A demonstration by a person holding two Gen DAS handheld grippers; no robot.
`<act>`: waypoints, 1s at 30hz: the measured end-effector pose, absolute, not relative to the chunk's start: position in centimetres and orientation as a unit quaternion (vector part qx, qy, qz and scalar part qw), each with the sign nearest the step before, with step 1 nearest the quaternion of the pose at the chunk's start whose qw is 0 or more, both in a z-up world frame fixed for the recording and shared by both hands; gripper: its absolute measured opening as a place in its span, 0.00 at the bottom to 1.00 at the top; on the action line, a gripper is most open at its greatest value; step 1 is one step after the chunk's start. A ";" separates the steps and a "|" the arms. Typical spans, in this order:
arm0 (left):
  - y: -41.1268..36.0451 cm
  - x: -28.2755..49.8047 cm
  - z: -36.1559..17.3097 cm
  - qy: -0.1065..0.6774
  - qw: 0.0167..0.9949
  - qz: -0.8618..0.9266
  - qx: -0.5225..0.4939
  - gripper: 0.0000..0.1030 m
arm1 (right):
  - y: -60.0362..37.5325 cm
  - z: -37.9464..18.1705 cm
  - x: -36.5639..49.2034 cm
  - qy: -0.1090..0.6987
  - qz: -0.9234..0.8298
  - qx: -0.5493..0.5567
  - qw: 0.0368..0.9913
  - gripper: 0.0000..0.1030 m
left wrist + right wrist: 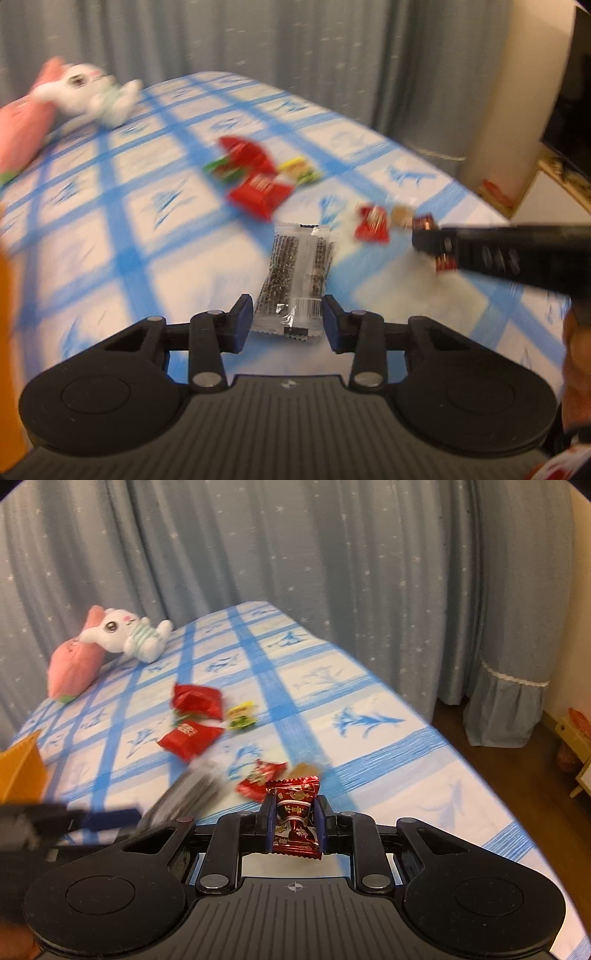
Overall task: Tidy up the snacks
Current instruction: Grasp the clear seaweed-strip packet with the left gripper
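Note:
My left gripper (288, 317) is shut on a clear packet of black sesame bars (295, 280), held above the blue-checked tablecloth (110, 229). My right gripper (294, 823) is shut on a dark red wrapped candy (295, 819); in the left wrist view it comes in from the right (428, 243), still holding that candy. Loose on the cloth lie red snack packets (190, 738), a yellow-green candy (242, 716), a small red candy (260, 777) and a brown candy (303, 770). The left gripper and its packet (184, 797) show blurred in the right wrist view.
A white rabbit plush (127, 633) and a pink plush (74, 668) lie at the table's far left. An orange box (22, 771) stands at the left edge. Grey curtains (332, 572) hang behind. The table's right edge drops to a wooden floor (517, 775).

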State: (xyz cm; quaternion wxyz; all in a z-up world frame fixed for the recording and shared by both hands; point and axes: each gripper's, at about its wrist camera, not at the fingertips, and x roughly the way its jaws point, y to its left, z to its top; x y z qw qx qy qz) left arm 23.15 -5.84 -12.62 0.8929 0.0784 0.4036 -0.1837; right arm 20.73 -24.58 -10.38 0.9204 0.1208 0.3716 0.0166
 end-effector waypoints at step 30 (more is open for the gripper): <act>-3.6 19.4 -13.0 0.408 0.905 -0.113 0.037 0.33 | -22.2 -9.6 18.7 0.374 0.072 0.110 0.918 0.21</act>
